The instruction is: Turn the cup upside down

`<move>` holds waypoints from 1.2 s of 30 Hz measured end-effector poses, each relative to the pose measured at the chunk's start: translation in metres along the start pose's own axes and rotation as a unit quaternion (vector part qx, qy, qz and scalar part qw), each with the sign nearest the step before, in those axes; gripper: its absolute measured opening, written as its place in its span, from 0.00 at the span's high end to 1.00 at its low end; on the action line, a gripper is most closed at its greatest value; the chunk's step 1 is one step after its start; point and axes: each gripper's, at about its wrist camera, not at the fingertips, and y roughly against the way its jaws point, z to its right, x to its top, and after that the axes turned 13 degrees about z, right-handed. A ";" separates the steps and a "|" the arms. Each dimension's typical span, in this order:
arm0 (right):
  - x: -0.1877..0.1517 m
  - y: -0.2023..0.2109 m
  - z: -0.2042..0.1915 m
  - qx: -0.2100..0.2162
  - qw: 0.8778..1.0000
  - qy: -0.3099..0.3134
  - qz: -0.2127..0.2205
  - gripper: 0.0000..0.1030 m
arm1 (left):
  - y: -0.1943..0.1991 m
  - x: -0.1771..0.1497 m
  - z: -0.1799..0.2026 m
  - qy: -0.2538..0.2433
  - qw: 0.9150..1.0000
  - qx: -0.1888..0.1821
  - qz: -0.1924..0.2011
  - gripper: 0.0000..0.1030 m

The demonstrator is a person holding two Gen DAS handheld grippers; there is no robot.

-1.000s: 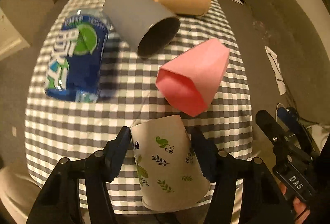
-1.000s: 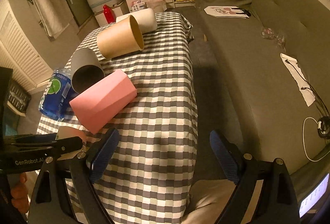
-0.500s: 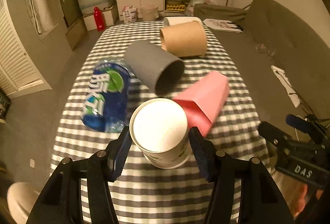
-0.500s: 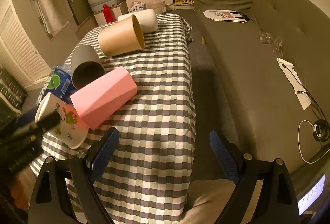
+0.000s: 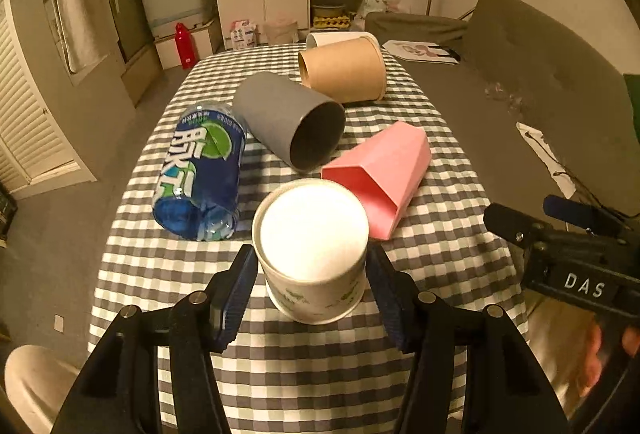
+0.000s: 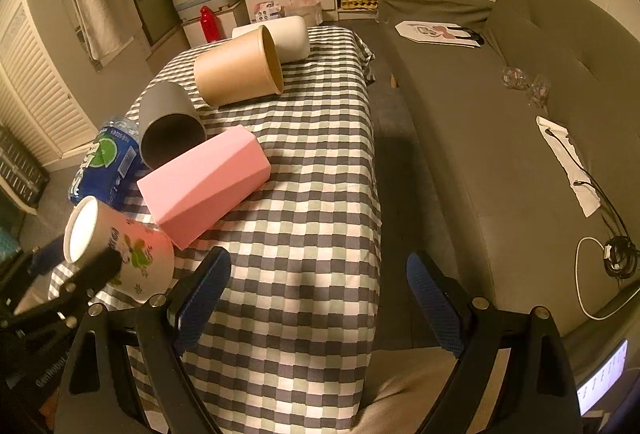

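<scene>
Nearest, the left hand-held gripper point(image 5: 310, 276) clamps the floral paper cup point(image 5: 312, 250) (white base facing the camera) above the desk point(image 5: 280, 362); beyond it lies the pink cup point(image 5: 380, 170). Right hand-held gripper point(image 6: 318, 294) gapes, holding nothing.

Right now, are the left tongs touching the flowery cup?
Touching. In the left wrist view, both pads of the left tongs sit flush against the sides of the flowery cup, no gap showing. The right wrist view shows it tilted.

"DAS" is read in white letters on the black right gripper point(image 5: 580, 288). Large white characters are printed on the blue plastic bottle point(image 5: 200, 170), illegible.
</scene>
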 end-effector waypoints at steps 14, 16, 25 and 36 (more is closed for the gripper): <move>0.009 0.045 -0.008 0.020 0.996 -0.008 0.090 0.13 | 0.044 0.008 -0.019 0.031 0.998 -0.004 0.058 0.21; 0.010 0.056 -0.012 0.023 0.994 -0.006 0.108 0.13 | 0.058 0.012 -0.025 0.039 0.996 -0.005 0.080 0.21; -0.001 0.099 -0.044 0.036 0.985 0.017 0.170 0.13 | 0.089 -0.001 -0.061 0.056 0.988 0.027 0.141 0.21; -0.032 0.085 -0.073 0.027 0.987 0.047 0.152 0.05 | 0.089 -0.027 -0.082 0.068 0.984 0.043 0.162 0.05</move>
